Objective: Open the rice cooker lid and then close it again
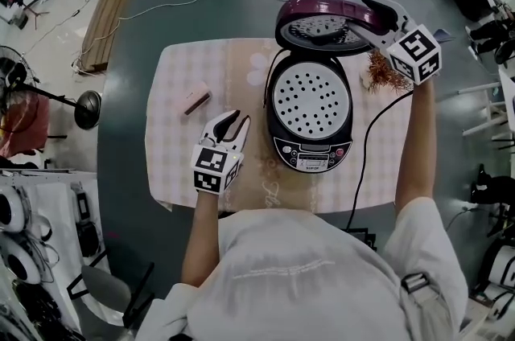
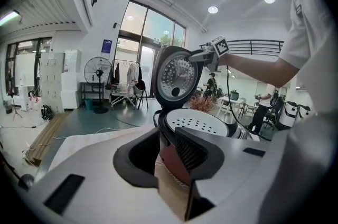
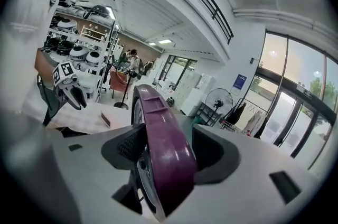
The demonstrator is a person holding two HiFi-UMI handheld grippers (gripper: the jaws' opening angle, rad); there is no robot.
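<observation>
The black rice cooker (image 1: 310, 148) stands on the checked cloth with its purple lid (image 1: 322, 16) raised at the far side, over a perforated inner plate (image 1: 310, 98). My right gripper (image 1: 372, 16) reaches to the lid's right edge. In the right gripper view the lid's rim (image 3: 158, 128) fills the gap of that gripper (image 3: 169, 149), and the pads close on it. My left gripper (image 1: 233, 122) rests low over the cloth just left of the cooker, its jaws a little apart and empty. From the left gripper view (image 2: 169, 157) I see the open lid (image 2: 177, 77) and the cooker's body (image 2: 198, 122).
A small brown block (image 1: 195, 100) lies on the cloth (image 1: 177, 154) to the left. A dried plant (image 1: 385, 74) stands right of the cooker, and its black cable (image 1: 366, 162) runs off the table's near edge. A fan stand (image 1: 87, 108) is on the floor at the left.
</observation>
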